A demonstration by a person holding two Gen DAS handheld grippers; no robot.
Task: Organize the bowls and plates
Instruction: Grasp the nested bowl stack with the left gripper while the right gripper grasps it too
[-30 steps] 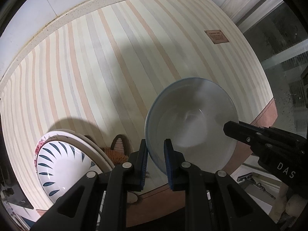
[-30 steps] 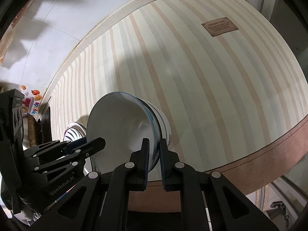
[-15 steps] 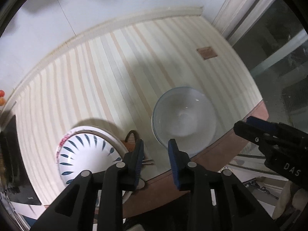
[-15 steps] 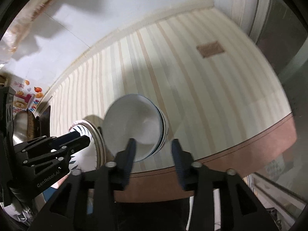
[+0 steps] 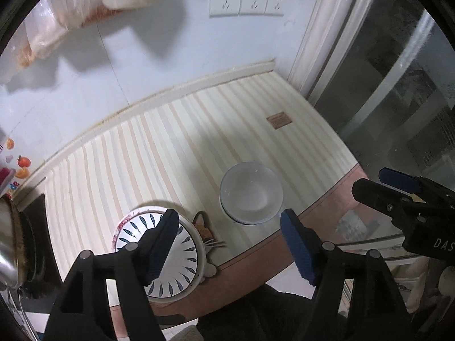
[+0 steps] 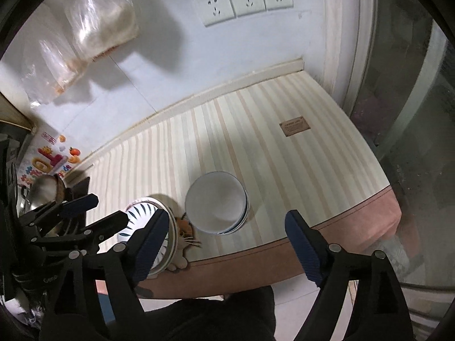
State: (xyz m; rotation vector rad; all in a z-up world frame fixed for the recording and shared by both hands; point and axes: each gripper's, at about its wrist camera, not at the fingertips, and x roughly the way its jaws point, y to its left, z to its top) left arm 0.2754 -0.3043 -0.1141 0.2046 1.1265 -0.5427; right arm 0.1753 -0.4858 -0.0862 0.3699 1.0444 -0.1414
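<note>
Now, left wrist view: your left gripper jaws spread wide, holding nothing, raised above striped table. White stacked bowls with blue rims sit near table's front edge; leaf-patterned white plates lie to their left, cat-shaped coaster between.

Right wrist view: your right gripper also gapes wide, empty, above same bowls. Plates left of bowls, partly hidden by finger.

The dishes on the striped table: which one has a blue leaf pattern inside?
The plate stack at the table's front left edge, beside the cat-shaped mat. The bowl stack to its right is plain white inside.
</note>
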